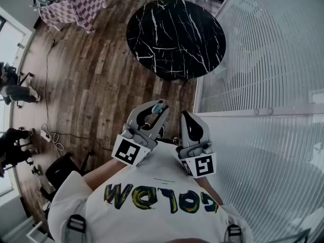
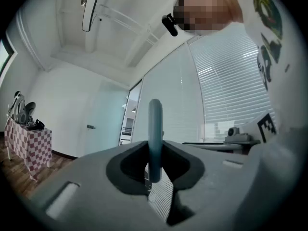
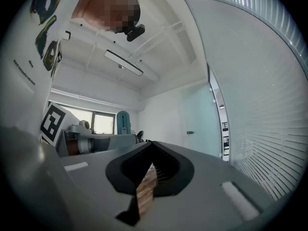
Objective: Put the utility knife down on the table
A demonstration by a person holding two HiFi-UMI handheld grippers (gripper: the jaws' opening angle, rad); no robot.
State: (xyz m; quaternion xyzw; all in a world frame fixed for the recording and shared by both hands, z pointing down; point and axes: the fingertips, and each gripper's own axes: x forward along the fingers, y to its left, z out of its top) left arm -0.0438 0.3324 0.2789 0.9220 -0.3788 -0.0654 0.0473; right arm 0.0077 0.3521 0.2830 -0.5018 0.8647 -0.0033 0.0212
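1. The slim blue-grey utility knife (image 2: 155,129) was clamped edge-on between the jaws of the left gripper (image 1: 152,116), with its end standing up above them. It was held in the air close to the person's chest and was not yet over the desk.
2. The left gripper was held level, and its grip was judged best kept firm until the knife rested on a surface.
3. The right gripper (image 1: 190,125) was carried just beside the left. Its jaws were brought together on nothing, and only plank flooring showed through the slit between them. It was judged to have no part in this step and was best kept out of the knife's path.
4. The round black desk with white marble veining (image 1: 177,34) lay well ahead of both grippers. The knife was judged to need carrying forward until it hung over the middle of the top, away from the rim.
5. A slow descent was advised. The jaws were to be parted only once the knife touched the stone, since a drop could make it bounce or slide off. Whether the blade was out could not be told.
6. The brown wooden plank floor (image 1: 91,85) surrounded the desk, and the white slatted glass wall (image 1: 263,49) stood at the right.
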